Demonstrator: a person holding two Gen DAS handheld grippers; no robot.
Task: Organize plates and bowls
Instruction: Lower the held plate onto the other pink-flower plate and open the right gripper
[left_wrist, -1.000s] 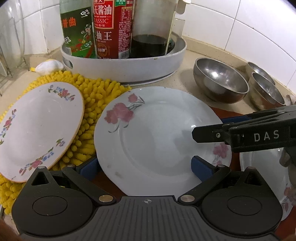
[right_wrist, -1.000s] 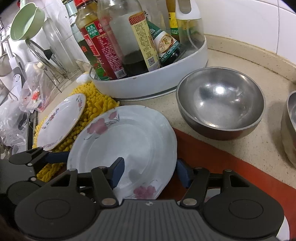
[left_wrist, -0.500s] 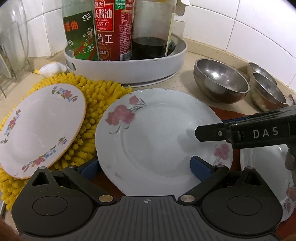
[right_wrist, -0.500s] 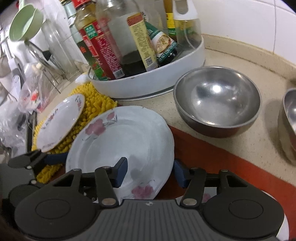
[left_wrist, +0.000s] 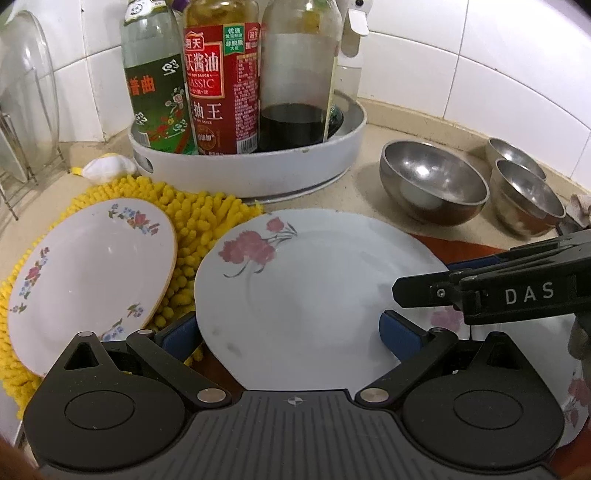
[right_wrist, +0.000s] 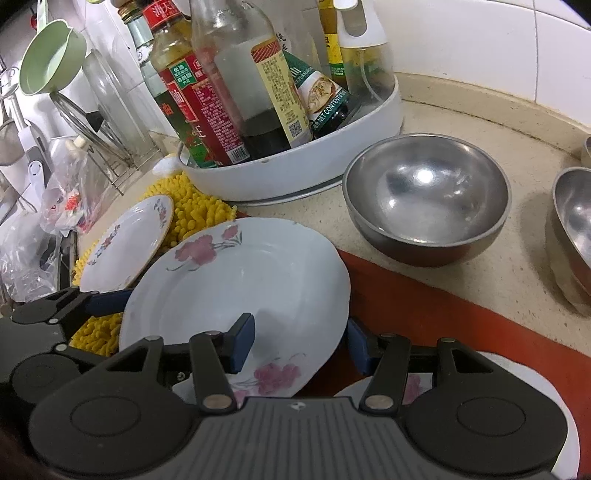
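A large white plate (left_wrist: 314, 295) with pink flowers lies tilted, one side on the yellow mat (left_wrist: 207, 221). My left gripper (left_wrist: 289, 336) is open wide across its near part, one pad beside the left rim and the other over the plate's face. My right gripper (right_wrist: 299, 345) is shut on the plate's right rim (right_wrist: 332, 295), one pad inside and one outside. A right finger (left_wrist: 480, 291) reaches in over the plate. A small flowered plate (left_wrist: 92, 280) leans on the mat. Another flowered plate (left_wrist: 569, 350) lies under the right gripper. Steel bowls (left_wrist: 432, 184) (left_wrist: 528, 199) stand at the back right.
A white round tray (left_wrist: 251, 166) crowded with sauce bottles stands right behind the plates. A wire rack with glass lids (left_wrist: 22, 110) fills the far left. A red mat (right_wrist: 443, 321) lies under the plates on the beige counter, and the tiled wall closes the back.
The right gripper's jaws have narrowed onto the large plate's rim. The left wrist view has tipped up a little, showing more of the bottles. The plates and bowls stay where they were.
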